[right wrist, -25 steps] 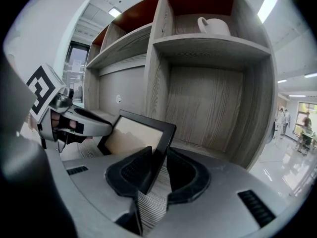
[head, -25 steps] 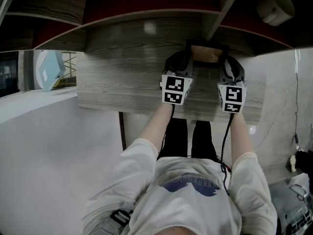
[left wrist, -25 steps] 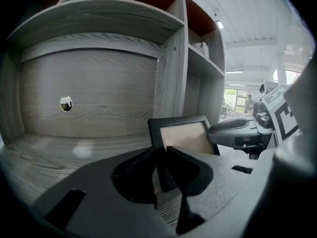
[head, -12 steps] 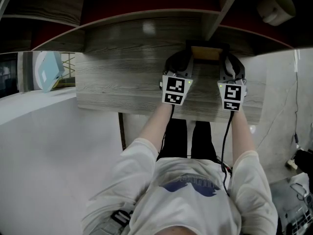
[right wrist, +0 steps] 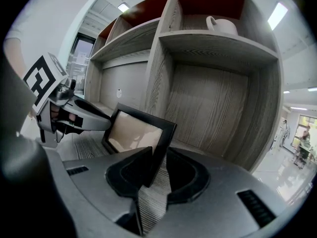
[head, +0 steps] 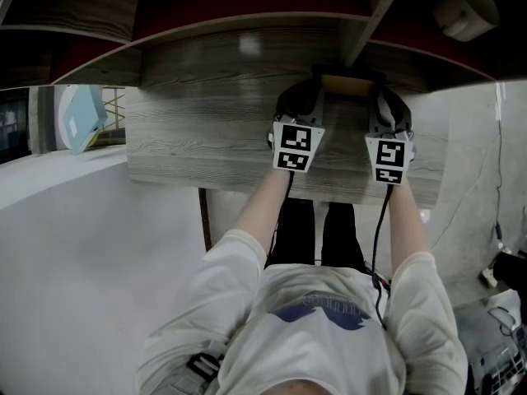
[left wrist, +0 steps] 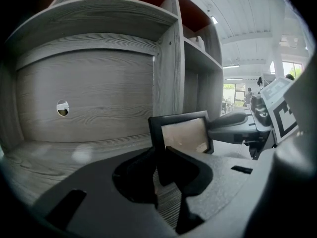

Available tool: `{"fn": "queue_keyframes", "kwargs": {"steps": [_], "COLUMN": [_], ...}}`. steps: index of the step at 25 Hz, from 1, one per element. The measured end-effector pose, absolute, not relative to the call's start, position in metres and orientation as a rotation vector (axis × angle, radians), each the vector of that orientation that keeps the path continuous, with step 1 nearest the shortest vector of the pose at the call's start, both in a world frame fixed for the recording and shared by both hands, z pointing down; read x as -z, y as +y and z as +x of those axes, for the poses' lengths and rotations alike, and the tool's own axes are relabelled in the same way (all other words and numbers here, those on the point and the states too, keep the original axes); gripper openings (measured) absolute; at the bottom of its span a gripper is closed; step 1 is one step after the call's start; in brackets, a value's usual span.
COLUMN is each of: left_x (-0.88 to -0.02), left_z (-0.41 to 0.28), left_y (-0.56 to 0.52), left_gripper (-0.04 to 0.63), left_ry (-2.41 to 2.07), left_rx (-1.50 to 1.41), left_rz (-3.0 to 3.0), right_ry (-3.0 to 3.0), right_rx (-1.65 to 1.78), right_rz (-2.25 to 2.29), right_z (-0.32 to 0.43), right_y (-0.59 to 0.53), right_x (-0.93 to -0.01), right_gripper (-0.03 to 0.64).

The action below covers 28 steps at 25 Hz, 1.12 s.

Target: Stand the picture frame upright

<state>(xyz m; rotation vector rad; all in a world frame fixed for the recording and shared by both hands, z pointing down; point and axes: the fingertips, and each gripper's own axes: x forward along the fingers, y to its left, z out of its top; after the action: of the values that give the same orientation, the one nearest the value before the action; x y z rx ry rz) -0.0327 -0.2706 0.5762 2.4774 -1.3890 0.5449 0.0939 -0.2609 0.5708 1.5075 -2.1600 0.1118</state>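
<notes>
Holding the picture frame (head: 346, 86) from both sides, the person has it raised on the desk (head: 206, 138), close to the back panel and just beside the upright divider (left wrist: 168, 68) of the shelving above. The left claw (left wrist: 161, 155) has the frame's left edge between its jaws, which are closing on it. The right claw (right wrist: 157, 155) grips the opposite edge, its jaws pinched on the dark moulding. Seen along the right claw, the glass faces the person and leans back a little at the top. The bottom edge is hidden behind both claws, so I cannot tell whether it rests on the wood or hangs just above it.

I judge the lifting part done and the step in hand to be the setting down: finding the angle at which the frame stands alone. No view shows a rear prop. The next move calls for lowering the bottom edge squarely onto the desk and checking that something behind carries the lean. Then one claw should ease off before the other, slowly enough to catch a tip forward.
</notes>
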Motion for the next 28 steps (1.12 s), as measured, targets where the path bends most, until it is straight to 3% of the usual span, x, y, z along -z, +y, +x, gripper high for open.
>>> {"fn": "queue_keyframes", "kwargs": {"steps": [28], "left_x": [-0.5821], "left_z": [-0.0312], "left_y": [-0.2722], "left_gripper": [0.109], "left_ry": [-1.439], "left_rx": [-0.568], "left_rz": [2.486], "right_ry": [-2.164], "right_rx": [-0.094], "right_rz": [1.538], "right_z": [0.0979], "right_y": [-0.2644], "right_x": [-0.5652], "right_gripper": [0.135]}}
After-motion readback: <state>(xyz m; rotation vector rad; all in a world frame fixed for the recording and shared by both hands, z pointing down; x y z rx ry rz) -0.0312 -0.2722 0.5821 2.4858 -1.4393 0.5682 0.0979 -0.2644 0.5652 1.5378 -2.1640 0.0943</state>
